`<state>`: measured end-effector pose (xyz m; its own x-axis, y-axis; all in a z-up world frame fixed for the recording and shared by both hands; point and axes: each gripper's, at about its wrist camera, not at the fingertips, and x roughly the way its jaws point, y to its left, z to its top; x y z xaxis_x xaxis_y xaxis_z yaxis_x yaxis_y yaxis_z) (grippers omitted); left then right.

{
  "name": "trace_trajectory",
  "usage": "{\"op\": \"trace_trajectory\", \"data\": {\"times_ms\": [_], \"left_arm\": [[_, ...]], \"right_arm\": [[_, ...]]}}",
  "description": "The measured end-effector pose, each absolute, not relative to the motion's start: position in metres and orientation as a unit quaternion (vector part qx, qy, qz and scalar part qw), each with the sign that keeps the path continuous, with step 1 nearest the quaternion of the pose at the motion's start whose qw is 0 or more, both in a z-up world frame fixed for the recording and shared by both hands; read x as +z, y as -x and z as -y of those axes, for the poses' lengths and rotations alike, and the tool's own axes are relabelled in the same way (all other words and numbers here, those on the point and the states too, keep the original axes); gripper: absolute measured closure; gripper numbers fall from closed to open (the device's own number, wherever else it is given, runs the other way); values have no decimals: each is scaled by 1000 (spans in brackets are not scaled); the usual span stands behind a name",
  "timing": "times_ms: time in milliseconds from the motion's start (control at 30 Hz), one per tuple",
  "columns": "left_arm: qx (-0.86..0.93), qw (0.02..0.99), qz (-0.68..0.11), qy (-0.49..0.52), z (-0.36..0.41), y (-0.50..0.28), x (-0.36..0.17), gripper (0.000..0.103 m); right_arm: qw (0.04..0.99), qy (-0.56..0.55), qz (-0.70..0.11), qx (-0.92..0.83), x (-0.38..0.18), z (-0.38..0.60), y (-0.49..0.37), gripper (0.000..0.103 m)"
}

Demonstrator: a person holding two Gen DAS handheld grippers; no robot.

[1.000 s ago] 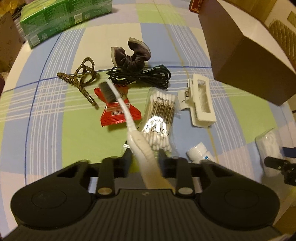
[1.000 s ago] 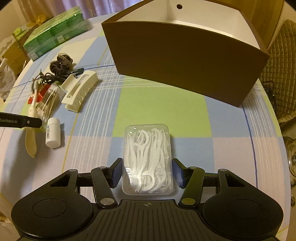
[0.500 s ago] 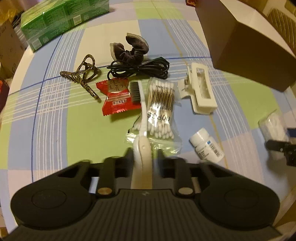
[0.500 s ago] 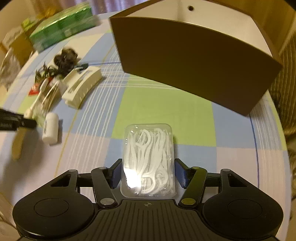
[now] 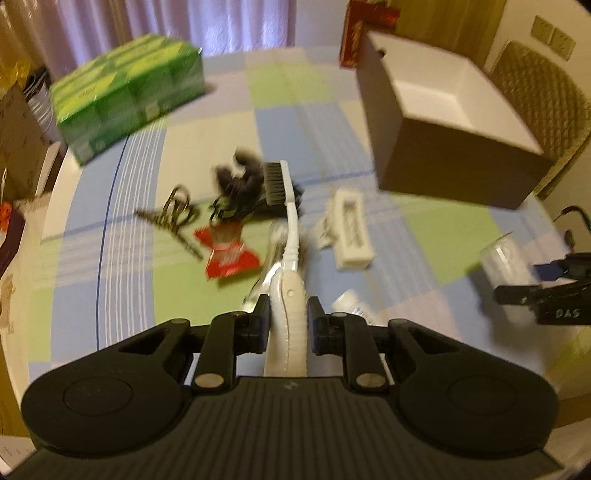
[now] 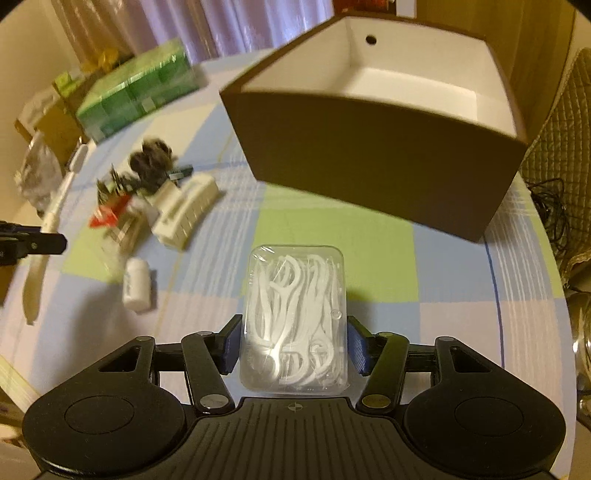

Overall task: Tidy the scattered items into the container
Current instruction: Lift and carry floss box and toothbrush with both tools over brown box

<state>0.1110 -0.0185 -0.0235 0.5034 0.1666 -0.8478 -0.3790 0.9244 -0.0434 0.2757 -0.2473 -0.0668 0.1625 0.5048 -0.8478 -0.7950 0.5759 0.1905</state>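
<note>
Both loads held clear of the desk, box not yet reached.
Toothbrush (image 5: 286, 236) clamped low on its handle in left fingers (image 5: 286, 321) may swing; floss case (image 6: 294, 319), pinched by right fingers (image 6: 294, 350), could clip the box (image 6: 373, 155) wall.

Open box (image 6: 369, 155) top, unobstructed

Green wrapped multipack (image 5: 127, 94), upper left; red box (image 5: 360, 35), top centre; quilted chair back (image 5: 543, 99), upper right; checked tablecloth (image 5: 122, 295).
</note>
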Motion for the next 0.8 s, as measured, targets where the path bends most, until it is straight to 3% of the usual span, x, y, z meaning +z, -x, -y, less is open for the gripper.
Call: {"op": "trace_trajectory", "data": {"times_ms": [467,800], "left_arm": [[56,911,-397,92,54,-228,35,87],[29,920,-386,68,46,-355,47,87]], "right_arm": [[806,78,-410,420,9,237,-339,44],[828,71,-392,395,18,201,-428,44]]}}
